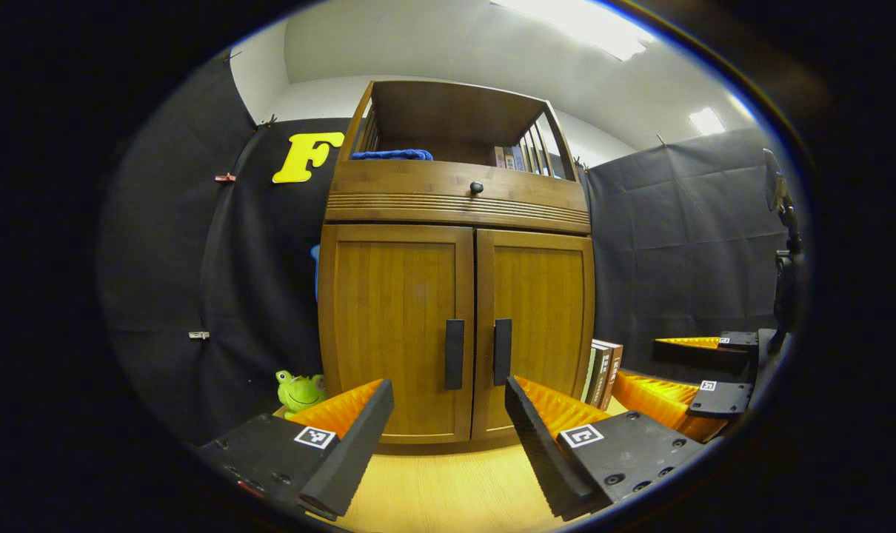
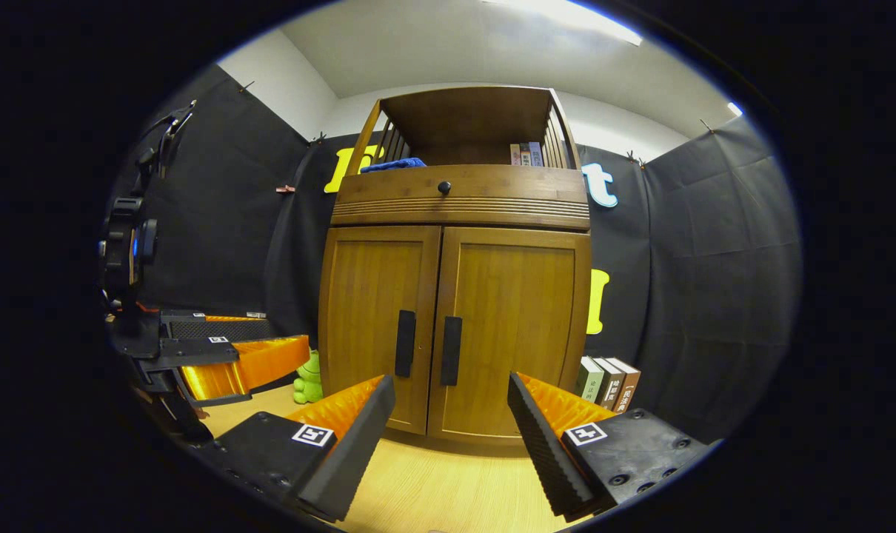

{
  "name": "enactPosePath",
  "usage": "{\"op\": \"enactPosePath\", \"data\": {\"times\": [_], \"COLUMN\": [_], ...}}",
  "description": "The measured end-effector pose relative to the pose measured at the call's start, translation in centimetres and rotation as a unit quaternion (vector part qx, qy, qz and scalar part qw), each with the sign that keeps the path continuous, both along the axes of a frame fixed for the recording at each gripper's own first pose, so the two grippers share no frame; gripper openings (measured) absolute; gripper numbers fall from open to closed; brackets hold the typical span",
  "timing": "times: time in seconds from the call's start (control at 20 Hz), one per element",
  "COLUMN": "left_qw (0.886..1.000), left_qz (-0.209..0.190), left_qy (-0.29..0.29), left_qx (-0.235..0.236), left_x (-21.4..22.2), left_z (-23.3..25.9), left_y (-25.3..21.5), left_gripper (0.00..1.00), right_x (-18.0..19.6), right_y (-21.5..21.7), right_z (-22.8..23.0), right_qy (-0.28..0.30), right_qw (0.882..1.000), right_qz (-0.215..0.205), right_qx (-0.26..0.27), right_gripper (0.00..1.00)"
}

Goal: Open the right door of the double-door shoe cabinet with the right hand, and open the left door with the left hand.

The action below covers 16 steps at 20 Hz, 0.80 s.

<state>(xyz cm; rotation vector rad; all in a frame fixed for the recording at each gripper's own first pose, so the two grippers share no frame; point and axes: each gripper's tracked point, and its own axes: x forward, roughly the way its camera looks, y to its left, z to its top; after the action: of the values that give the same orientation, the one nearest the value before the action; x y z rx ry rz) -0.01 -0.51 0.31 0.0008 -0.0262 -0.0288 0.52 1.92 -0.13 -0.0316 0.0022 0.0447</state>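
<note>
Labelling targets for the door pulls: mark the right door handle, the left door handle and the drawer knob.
right door handle (image 2: 451, 351), right gripper view, middle of the black bar.
left door handle (image 1: 455, 354), left gripper view, middle of the black bar.
drawer knob (image 1: 476, 188), left gripper view, its round face.

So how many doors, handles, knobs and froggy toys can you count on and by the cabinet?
Doors: 2, left door and right door, both closed
Black door handles: 2, left handle and right handle
Round knobs: 1, drawer knob
Green frog toys: 1, frog toy on the floor left of the cabinet
Total: 6
</note>
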Motion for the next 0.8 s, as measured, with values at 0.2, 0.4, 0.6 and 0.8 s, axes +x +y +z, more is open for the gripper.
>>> {"op": "enactPosePath", "data": {"times": [0.2, 0.4, 0.6, 0.8], "left_qw": [1.0, 1.0, 1.0, 0.999], "left_qz": [0.005, 0.007, 0.015, 0.034], "left_qy": [-0.009, -0.012, -0.001, 0.004], "left_qx": [-0.007, -0.008, -0.005, -0.005], "left_x": [-0.3, -0.5, -0.8, -1.5], "left_z": [0.6, 0.9, 0.2, -0.4], "left_y": [1.0, 1.3, 2.1, 3.4], "left_gripper": [0.94, 0.94, 0.94, 0.94], "right_x": [0.5, 1.2, 3.2, 5.5], "right_y": [0.8, 1.6, 2.1, 2.6], "right_z": [-0.2, -0.2, -0.2, -0.8], "right_qy": [0.006, 0.004, -0.002, 0.005], "right_qw": [1.0, 1.0, 1.0, 1.0], "right_qz": [0.009, 0.015, 0.017, 0.02], "right_qx": [0.001, -0.004, -0.012, -0.013], "right_gripper": [0.97, 0.97, 0.98, 0.98]}}
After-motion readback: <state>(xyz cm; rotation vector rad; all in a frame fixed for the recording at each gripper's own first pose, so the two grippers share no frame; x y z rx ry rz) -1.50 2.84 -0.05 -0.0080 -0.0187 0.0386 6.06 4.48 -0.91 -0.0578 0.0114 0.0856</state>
